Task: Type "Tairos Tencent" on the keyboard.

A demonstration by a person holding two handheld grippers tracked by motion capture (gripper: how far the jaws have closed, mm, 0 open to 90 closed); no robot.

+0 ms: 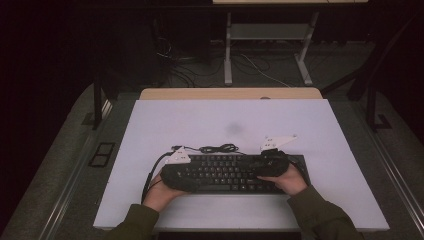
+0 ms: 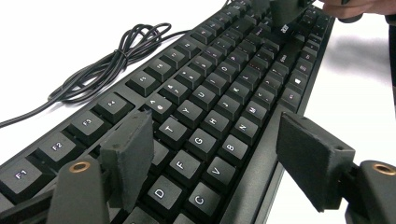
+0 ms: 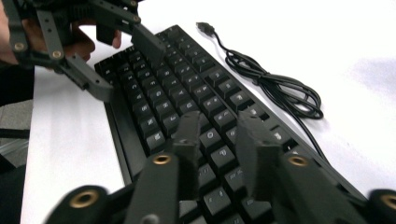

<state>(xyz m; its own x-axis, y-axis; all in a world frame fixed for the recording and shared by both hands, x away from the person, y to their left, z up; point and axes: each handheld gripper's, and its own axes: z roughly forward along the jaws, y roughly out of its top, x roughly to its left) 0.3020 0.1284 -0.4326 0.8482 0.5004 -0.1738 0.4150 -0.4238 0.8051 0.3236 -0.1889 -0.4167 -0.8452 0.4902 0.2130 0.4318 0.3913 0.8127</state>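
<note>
The left gripper has its jaws spread wide over the left end of the black full-size computer keyboard, one pad hanging above the letter rows and the other out past the near front edge, neither pressing on anything; that stance reads as a straddle across the board's depth, set either to take its end or to let it go. The right gripper hovers low over the keyboard's right end with its jaws drawn fairly near each other, a narrow gap between them and only keycaps beneath, no key or edge pinched; such a close setting would suit poking at a single key better than seizing the whole body. In the high view both grippers, left and right, sit at opposite ends of the keyboard, which lies flat and square to the person, on the near middle of the white desk, probably so each hand can work one end. The keyboard's thin black cable is loosely bundled just behind the back edge, its plug end lying free on the desk and connected to nothing, kept clear of the hands.
</note>
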